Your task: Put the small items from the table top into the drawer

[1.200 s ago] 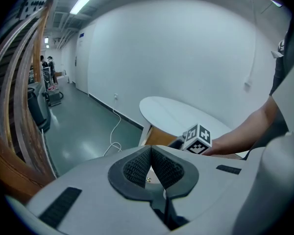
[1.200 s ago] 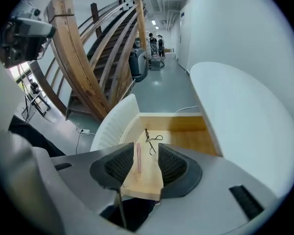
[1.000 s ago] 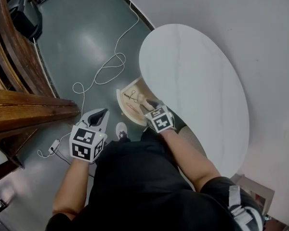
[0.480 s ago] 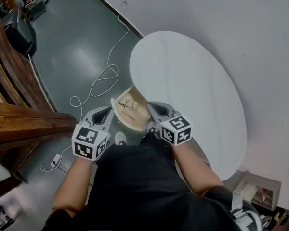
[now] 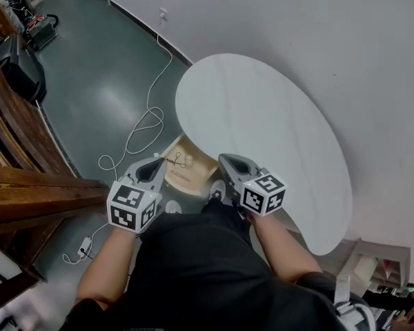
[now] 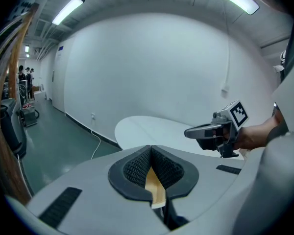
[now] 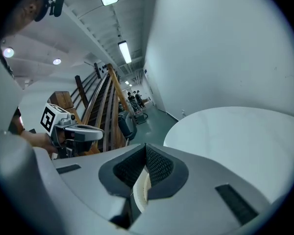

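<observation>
Our right gripper [image 5: 225, 159] and left gripper [image 5: 157, 163] now sit higher, above the drawer [image 5: 197, 164] under the table [image 5: 262, 116]. Right jaws have just closed empty; left jaws are together. Small items [image 5: 177, 161] lie in the drawer.

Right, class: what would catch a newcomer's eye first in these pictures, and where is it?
The big white oval table fills the middle of the head view, its top bare. Below its near-left edge a wooden drawer stands open with small items inside. Nearest the camera, the left gripper and right gripper flank the drawer, both shut and empty, the right's jaws having just been closing.
</observation>
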Motion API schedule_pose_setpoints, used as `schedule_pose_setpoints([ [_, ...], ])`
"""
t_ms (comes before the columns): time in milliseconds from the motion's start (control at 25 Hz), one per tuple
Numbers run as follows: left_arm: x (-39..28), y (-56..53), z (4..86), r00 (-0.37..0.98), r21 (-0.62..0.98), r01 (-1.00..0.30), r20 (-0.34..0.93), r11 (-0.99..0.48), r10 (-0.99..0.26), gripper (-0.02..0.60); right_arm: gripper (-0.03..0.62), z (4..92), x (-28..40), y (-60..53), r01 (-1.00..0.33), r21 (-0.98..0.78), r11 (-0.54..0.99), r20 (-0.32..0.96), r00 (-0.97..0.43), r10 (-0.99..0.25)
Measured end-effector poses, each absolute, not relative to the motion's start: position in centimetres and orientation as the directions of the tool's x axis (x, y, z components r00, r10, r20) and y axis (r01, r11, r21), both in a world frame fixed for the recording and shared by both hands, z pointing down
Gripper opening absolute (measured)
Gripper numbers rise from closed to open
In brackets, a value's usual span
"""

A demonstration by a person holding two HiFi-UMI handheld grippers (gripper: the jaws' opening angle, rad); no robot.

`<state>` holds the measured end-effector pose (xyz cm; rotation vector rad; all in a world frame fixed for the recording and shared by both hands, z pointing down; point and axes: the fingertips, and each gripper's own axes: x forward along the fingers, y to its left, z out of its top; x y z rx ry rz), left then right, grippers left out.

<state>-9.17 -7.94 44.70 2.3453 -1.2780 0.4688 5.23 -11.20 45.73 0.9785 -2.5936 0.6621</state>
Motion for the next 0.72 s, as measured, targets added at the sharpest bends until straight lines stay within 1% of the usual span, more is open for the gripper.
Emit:
schedule_pose_setpoints([
  [320,-8.3,-7.7,44.0,0.536,0.191,-0.837,0.476,-0.513,-0.698,0.015,0.008,45.1,6.2,-10.3,-0.697,-0.272,0.663,0.416,-0.707,-0.573],
  [720,-7.6,-7.9,43.6,0.554,0.18,-0.822,0.468,-0.539,-0.688,0.015,0.008,45.2,6.5,-10.0,-0.713,-0.272,0.646,0.412,-0.693,-0.591],
])
